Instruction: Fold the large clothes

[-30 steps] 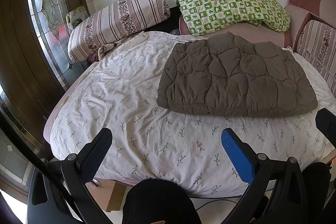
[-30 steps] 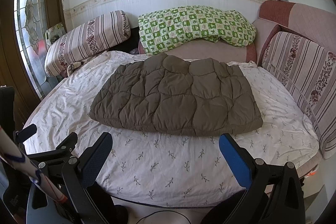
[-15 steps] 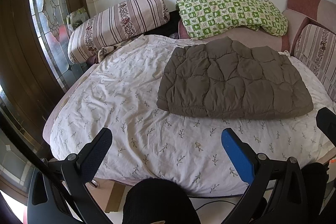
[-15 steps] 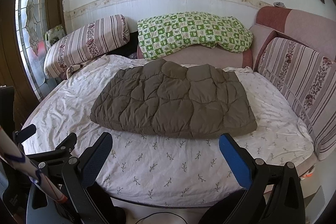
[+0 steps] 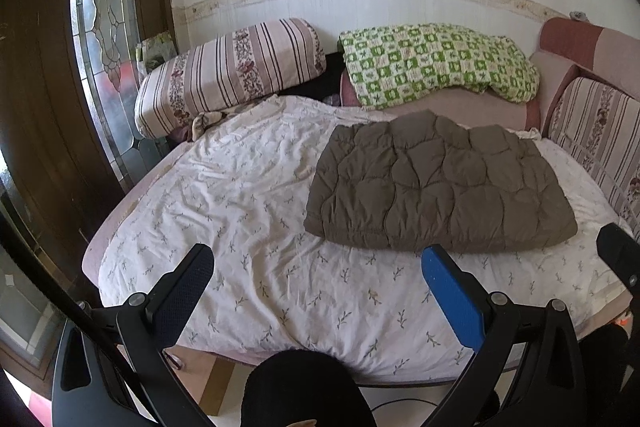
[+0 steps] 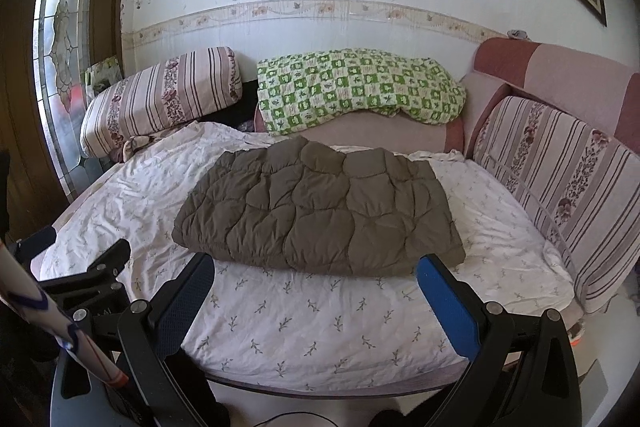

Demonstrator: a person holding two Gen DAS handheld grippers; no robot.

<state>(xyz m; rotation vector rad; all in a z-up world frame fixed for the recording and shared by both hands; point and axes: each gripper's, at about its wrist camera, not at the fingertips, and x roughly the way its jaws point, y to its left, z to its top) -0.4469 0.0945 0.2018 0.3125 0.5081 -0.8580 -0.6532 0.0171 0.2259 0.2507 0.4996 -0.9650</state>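
In the left wrist view, the left gripper [image 5: 316,281] hangs wide and empty off the near edge of the bed [image 5: 248,219], apparently finished: one brown quilted jacket [image 5: 436,187] lies folded flat, right of centre.

In the right wrist view, the right gripper [image 6: 314,285] is likewise spread and empty. Beyond the jacket lie one green blanket [image 6: 356,87] and two striped cushions.

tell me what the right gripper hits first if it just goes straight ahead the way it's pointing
Most likely the near edge of the folded brown quilted jacket, which lies straight ahead of the open right gripper on the bed sheet. Depth is unclear; if angled down, it may touch the sheet first.
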